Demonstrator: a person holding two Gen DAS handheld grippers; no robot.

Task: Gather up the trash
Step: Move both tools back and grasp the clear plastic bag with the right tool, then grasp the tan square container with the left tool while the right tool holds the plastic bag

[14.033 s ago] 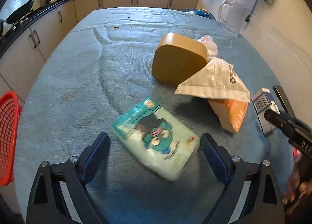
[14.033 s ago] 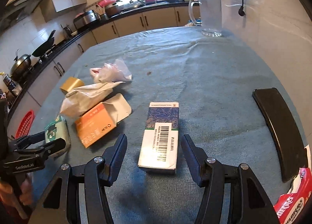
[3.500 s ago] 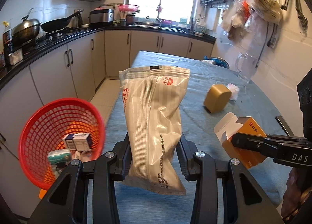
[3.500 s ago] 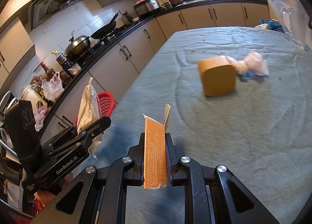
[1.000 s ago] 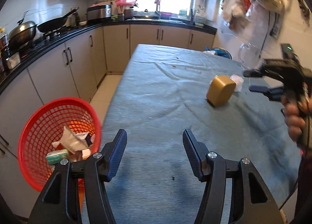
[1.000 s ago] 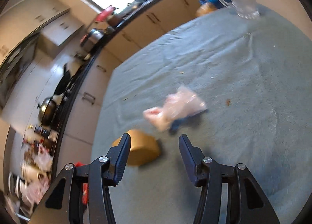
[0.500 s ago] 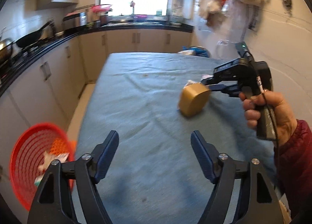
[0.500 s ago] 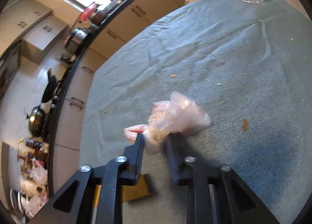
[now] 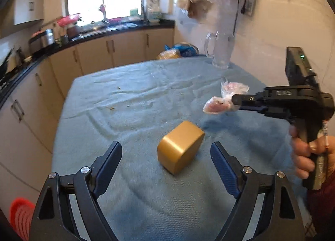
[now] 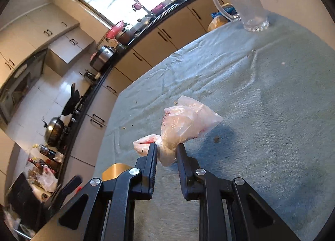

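Observation:
A crumpled clear-and-pink plastic bag [image 10: 184, 123] hangs above the blue tablecloth, pinched at its neck by my right gripper [image 10: 166, 153], which is shut on it. From the left wrist view the same bag [image 9: 225, 99] sticks out of the right gripper [image 9: 235, 102] at the right, lifted off the cloth. A gold rounded box [image 9: 180, 149] lies on the table between and just beyond the fingers of my left gripper [image 9: 166, 157]. Its jaws are opening wide and touch nothing. The gold box [image 10: 114, 170] also peeks out behind my right gripper's left finger.
A red basket [image 9: 19, 218] sits low beyond the table's left edge. A clear glass jug [image 9: 219, 49] stands at the far right of the table by the wall. Crumbs dot the cloth [image 9: 125, 115]. Kitchen cabinets line the far and left sides.
My right gripper closed on the plastic bag and lifted it off the cloth. My left gripper swung from the basket toward the gold box and opened wider.

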